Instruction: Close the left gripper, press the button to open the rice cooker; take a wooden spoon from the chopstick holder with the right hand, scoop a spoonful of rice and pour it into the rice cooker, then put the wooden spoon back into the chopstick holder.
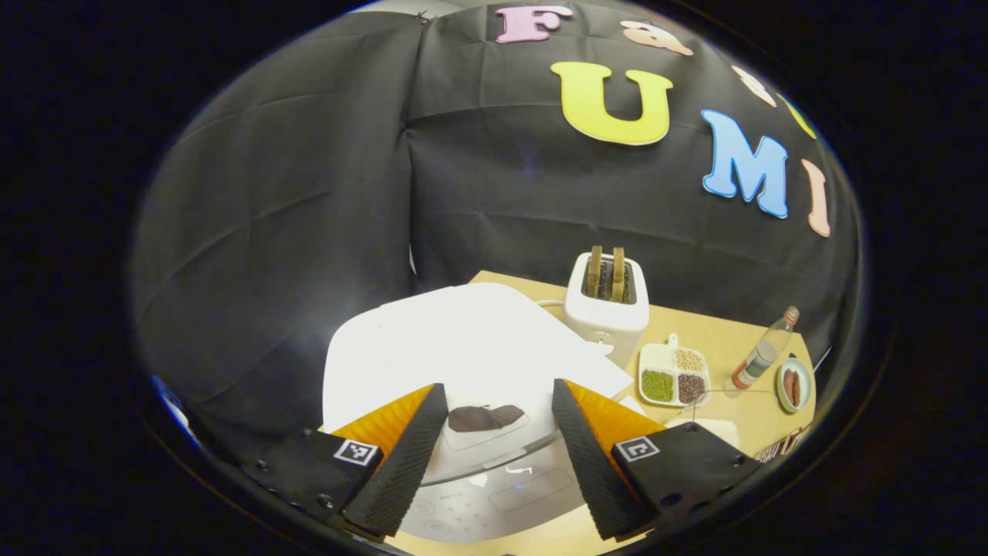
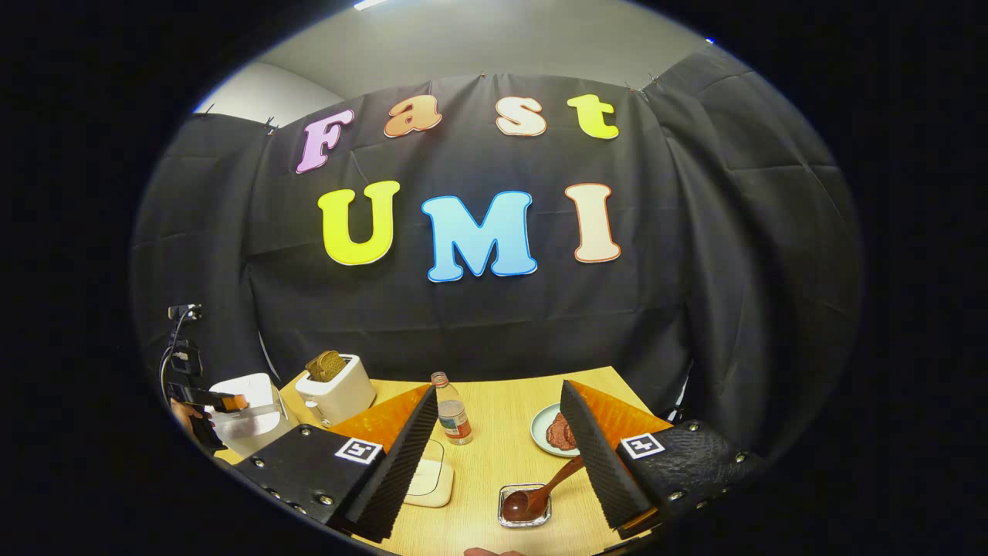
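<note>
The white rice cooker (image 1: 463, 347) sits right under my left gripper (image 1: 500, 390), which is open with nothing between its fingers. A brown button (image 1: 485, 417) in a recess lies between the fingers, above the control panel (image 1: 525, 486). I cannot tell whether the lid is latched. In the right gripper view the cooker (image 2: 247, 409) stands at the far left with the left gripper (image 2: 208, 401) and a hand over it. My right gripper (image 2: 498, 390) is open above the table. A wooden spoon (image 2: 540, 494) rests with its bowl in a small clear dish (image 2: 505, 517). Its handle end is hidden behind the right finger.
A white toaster (image 1: 606, 309) holding toast stands behind the cooker. Beside it are a divided dish of beans (image 1: 671, 374), a bottle (image 1: 764, 351) and a plate of sausages (image 1: 793, 382). In the right gripper view a white square dish (image 2: 428, 479) lies on the wooden table (image 2: 502, 432).
</note>
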The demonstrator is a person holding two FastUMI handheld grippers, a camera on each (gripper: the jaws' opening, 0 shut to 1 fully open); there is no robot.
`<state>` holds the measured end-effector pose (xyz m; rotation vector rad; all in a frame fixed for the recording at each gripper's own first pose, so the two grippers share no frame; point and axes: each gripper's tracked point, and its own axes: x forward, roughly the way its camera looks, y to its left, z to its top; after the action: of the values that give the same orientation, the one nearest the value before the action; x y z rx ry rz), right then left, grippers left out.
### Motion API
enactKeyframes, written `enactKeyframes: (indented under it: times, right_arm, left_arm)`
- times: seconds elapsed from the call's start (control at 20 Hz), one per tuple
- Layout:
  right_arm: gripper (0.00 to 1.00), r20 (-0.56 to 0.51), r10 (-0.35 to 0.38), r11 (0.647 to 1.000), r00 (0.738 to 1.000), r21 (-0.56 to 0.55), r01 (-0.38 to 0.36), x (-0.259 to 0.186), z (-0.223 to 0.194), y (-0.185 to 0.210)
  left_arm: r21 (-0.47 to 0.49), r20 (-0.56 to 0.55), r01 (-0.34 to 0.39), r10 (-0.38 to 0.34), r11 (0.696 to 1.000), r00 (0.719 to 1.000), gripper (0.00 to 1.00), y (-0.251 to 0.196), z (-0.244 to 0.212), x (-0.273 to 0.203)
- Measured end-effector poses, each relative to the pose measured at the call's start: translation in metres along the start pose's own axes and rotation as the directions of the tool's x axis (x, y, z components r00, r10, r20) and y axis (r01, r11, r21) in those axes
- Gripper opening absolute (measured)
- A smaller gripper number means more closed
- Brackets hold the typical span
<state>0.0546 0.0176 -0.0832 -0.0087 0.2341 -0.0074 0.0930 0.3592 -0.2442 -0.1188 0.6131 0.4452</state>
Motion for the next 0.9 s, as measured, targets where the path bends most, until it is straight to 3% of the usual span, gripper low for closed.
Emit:
enactKeyframes:
  times: [0.4, 0.75, 0.9]
  right_arm:
    - [0.96, -0.016, -0.004, 1.0, 1.0, 0.007, 0.004, 0.001, -0.006, 0.001]
    - [0.96, 0.004, 0.015, 1.0, 1.0, 0.007, -0.015, 0.002, 0.002, 0.007]
    - [0.96, 0.044, 0.056, 0.998, 0.997, 0.02, -0.057, 0.001, 0.02, 0.015]
  left_arm:
    - [-0.01, -0.053, -0.009, 0.008, 1.0, 0.999, 0.96, 0.007, -0.017, 0.009]
    - [-0.012, -0.025, 0.028, -0.028, 1.0, 0.999, 0.98, 0.003, -0.012, 0.007]
    - [-0.046, 0.035, 0.066, -0.065, 0.997, 0.997, 0.96, -0.007, 0.015, -0.007]
